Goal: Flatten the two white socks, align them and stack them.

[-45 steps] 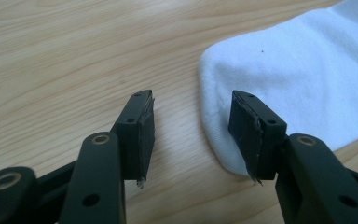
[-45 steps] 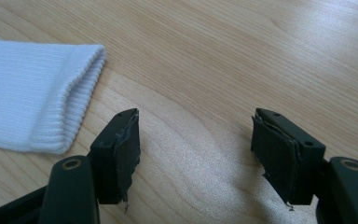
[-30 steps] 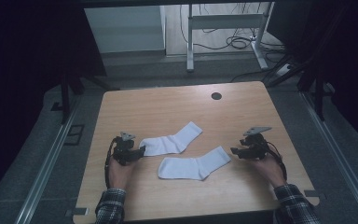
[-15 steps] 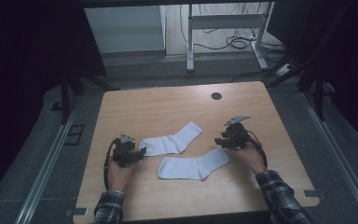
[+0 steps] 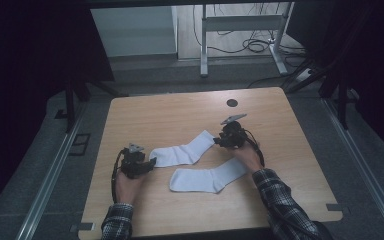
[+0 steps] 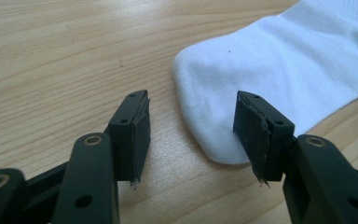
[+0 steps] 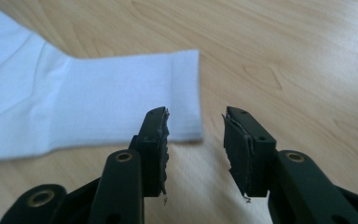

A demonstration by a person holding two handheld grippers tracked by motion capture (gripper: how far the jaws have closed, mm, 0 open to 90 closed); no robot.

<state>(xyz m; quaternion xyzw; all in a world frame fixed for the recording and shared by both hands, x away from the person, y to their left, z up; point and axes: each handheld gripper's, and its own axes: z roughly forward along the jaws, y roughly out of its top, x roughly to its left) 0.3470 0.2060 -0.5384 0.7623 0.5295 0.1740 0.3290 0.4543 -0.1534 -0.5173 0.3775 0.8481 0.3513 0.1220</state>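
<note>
Two white socks lie flat on the wooden table [image 5: 180,110]. The farther sock [image 5: 182,150] slants from its toe at the left up to its cuff at the right. The nearer sock [image 5: 207,177] lies in front of it. My left gripper [image 5: 151,163] rests at the farther sock's toe [image 6: 242,79], and its jaws [image 6: 193,135] stand open on either side of the toe tip without touching it. My right gripper [image 5: 220,140] is at that sock's cuff [image 7: 121,102]. Its jaws [image 7: 193,119] have just been closing and are still apart, the cuff corner lying just beyond them, unpinched.
A dark round hole [image 5: 232,103] sits near the table's far edge. Beyond the table stand a white metal frame [image 5: 205,40] and loose cables [image 5: 252,45] on the floor. Bare wood lies to the right of the socks and along the front edge.
My right gripper has travelled left and away from me, from the table's right side to the farther sock's cuff, and its jaws have narrowed. The left gripper and both socks have stayed put.
</note>
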